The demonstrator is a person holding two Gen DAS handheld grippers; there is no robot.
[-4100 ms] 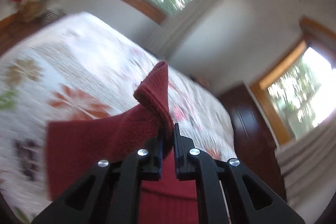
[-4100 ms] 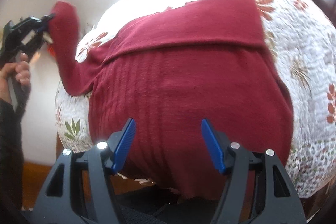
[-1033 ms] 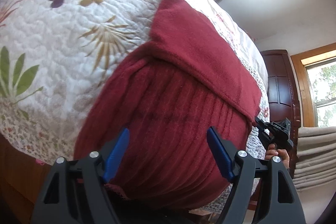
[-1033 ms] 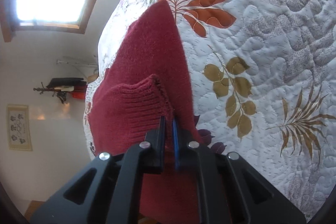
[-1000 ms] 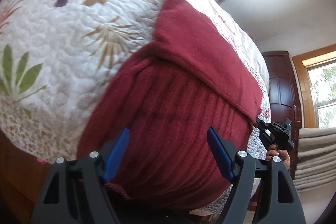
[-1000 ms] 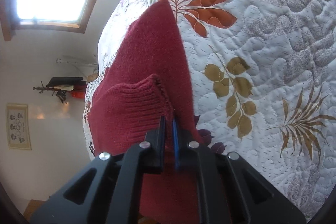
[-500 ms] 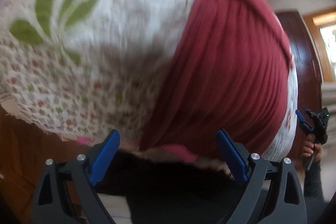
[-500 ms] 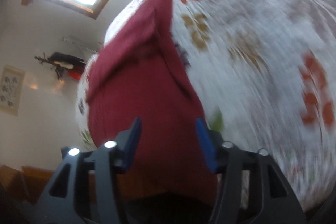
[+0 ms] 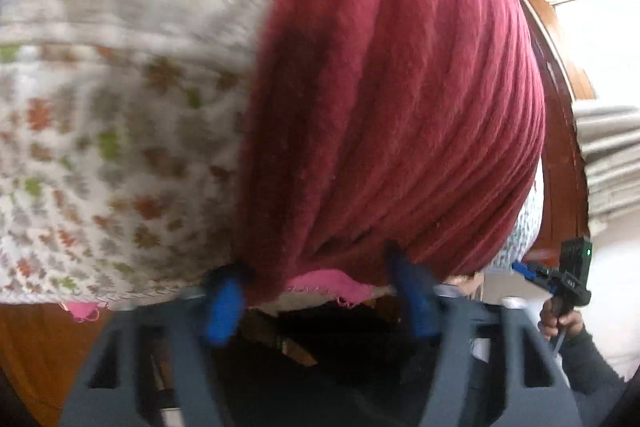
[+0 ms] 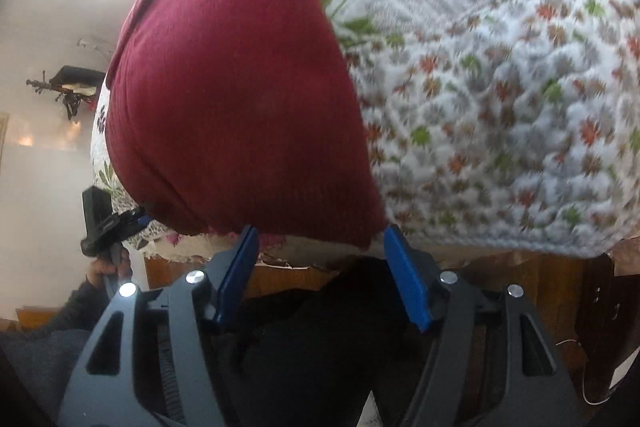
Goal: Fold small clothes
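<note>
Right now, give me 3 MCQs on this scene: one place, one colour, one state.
1. Where does the sweater lie?
A. on the quilt, its hem at the bed's near edge
B. on the floor
C. on a chair

2. What colour are the pads on the right gripper fingers?
A. red
B. blue
C. green

3. How does the left gripper stand?
A. shut on the sweater
B. shut on nothing
C. open, fingers either side of the hem

Key: 1 A, the sweater rests on the flowered quilt and its hem hangs at the edge. 2 B, both pads show blue. 3 C, a wide gap shows between the fingers.
</note>
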